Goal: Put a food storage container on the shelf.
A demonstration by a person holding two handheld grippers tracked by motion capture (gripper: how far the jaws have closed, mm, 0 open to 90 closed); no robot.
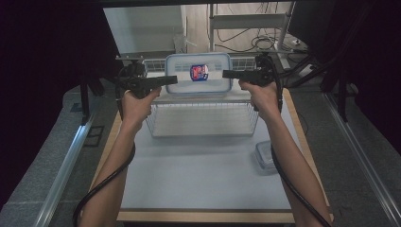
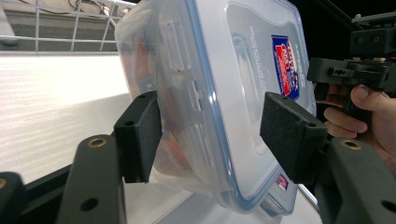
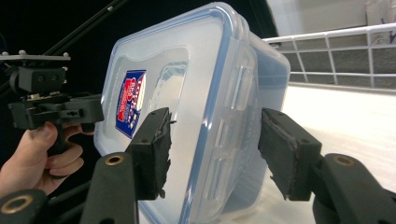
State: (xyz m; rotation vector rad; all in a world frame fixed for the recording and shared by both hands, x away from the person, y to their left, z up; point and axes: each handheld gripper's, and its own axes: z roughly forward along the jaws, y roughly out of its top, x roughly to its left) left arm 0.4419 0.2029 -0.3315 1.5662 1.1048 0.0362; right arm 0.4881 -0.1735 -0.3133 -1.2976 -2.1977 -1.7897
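Standing on its edge above the wire basket point(image 1: 203, 124), the box point(image 1: 198, 73) shows its blue-rimmed lid toward the person, label at the centre. It sits at twelve o'clock on the table point(image 1: 198, 179), with the left gripper point(image 1: 172, 79) coming at it from nine o'clock and the right gripper point(image 1: 227, 74) from three o'clock, both level and pointing at each other across it.

The box's long axis runs side to side, from one gripper to the other, so each pair of jaws straddles a short end. In the left gripper view the rim of the box point(image 2: 219, 107) runs between the two pads point(image 2: 144, 135), and daylight shows on both sides: the jaws stand spread and do not pinch it. The right gripper view tells the same of the box point(image 3: 196, 116); one pad point(image 3: 154, 149) lies just beside the lid face, the other stands off the base, so that pair looks parted too, though the near pad may be grazing the plastic.

Neither hand is clearly nearer; they look evenly matched at either end. What carries the box I cannot tell; its lower edge may rest on the basket rim. Whichever way the box goes next, I judge both pairs must close across lid and base together. A second small box point(image 1: 265, 158) lies at four o'clock, well apart.
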